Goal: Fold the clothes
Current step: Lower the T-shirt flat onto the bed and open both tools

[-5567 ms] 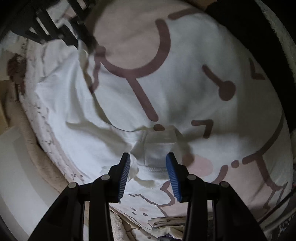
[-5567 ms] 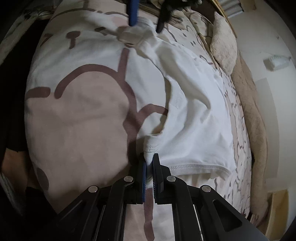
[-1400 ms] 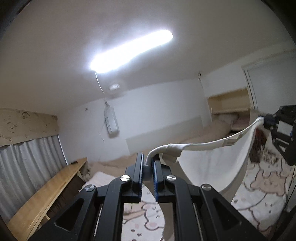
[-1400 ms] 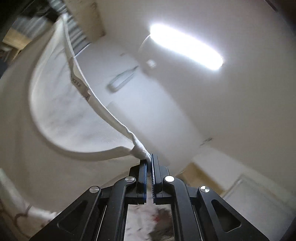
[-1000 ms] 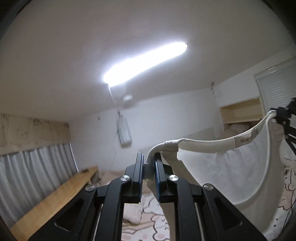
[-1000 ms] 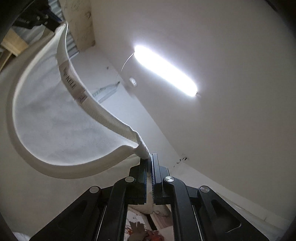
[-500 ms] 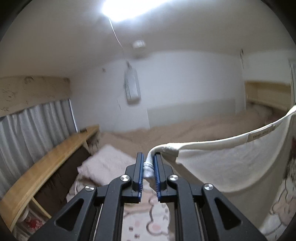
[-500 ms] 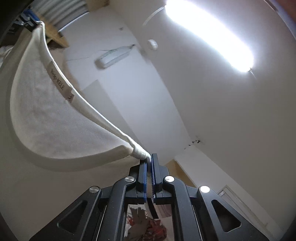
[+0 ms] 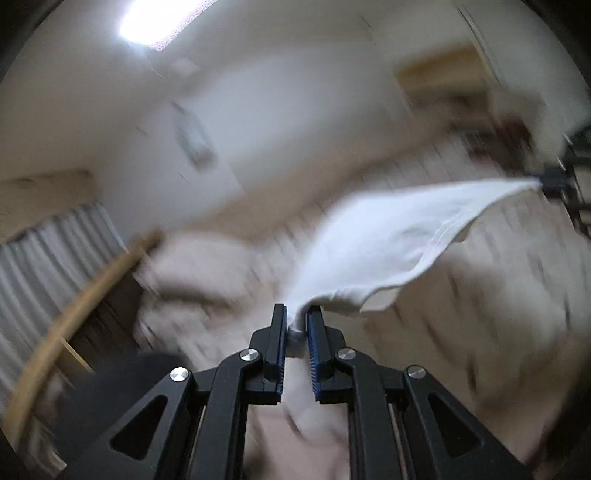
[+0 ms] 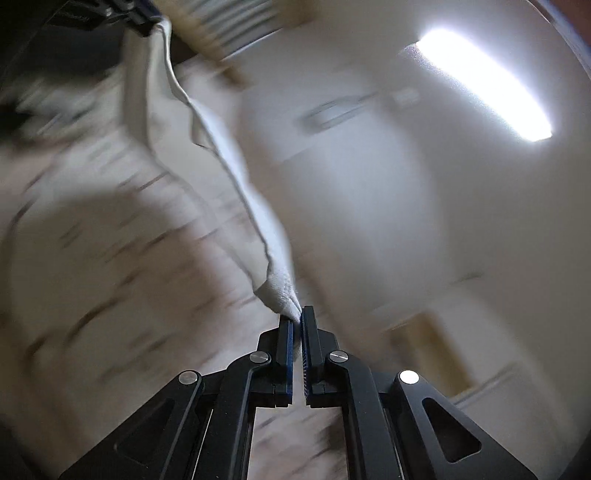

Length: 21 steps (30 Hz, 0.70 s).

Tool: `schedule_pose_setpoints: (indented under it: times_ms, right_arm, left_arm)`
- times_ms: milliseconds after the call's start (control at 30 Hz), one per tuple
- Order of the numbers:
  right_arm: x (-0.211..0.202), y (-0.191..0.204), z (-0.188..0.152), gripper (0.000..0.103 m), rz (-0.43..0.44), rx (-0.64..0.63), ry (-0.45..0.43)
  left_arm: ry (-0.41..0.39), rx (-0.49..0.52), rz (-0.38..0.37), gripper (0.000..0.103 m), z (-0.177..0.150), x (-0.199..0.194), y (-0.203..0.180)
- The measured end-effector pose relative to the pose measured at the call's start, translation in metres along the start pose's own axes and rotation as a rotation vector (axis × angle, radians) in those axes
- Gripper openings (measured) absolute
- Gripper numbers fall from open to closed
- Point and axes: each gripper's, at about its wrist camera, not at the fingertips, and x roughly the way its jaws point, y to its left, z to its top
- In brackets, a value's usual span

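Note:
A white garment (image 9: 388, 240) hangs stretched in the air between my two grippers, above the bed. My left gripper (image 9: 296, 325) is shut on one end of it; the cloth bunches between the blue pads. My right gripper (image 10: 297, 318) is shut on the other end, and the garment (image 10: 207, 122) runs up and left from it to the left gripper (image 10: 142, 16) at the top left. In the left wrist view the right gripper (image 9: 554, 182) shows at the far right edge, holding the far end. Both views are motion-blurred.
A bed with a beige patterned cover (image 9: 480, 295) lies below. A pale pillow (image 9: 199, 266) and a wooden rail (image 9: 74, 314) are at the left, with curtains (image 9: 44, 251) behind. A ceiling light (image 10: 484, 81) and a wall air conditioner (image 10: 340, 109) are overhead.
Both grippers have swung downward with the garment, so the views now tilt from the ceiling toward the bed. The garment has gone from a hanging curve to a flatter, stretched sheet.

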Motion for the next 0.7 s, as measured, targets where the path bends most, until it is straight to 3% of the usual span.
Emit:
schedule_pose_setpoints:
  times_ms: [133,233,367,533,600,700]
  right_arm:
    - [0.010,0.108,-0.075,0.004,0.204,-0.093,0.164]
    - [0.010,0.147,-0.099,0.004,0.258,-0.184,0.192]
    - [0.005,0.147,-0.095,0.004,0.287,-0.223,0.146]
    - [-0.022,0.105,-0.073,0.003,0.253,-0.238,0.078]
    - [-0.030,0.093,-0.073,0.003,0.268,-0.255,0.080]
    - [-0.020,0.101,-0.080,0.003,0.339,-0.294,0.117]
  left_arm:
    - [0.136,0.146,-0.053,0.013,-0.083,0.018,-0.070]
    - [0.184,0.272,-0.063,0.013,-0.130,0.021,-0.113]
    - [0.126,0.392,-0.030,0.013,-0.143,0.005,-0.121]
    - [0.005,0.348,-0.007,0.013,-0.121,-0.039,-0.090]
    - [0.026,0.336,-0.029,0.013,-0.118,-0.042,-0.087]
    - [0.124,0.300,-0.091,0.013,-0.134,-0.023,-0.086]
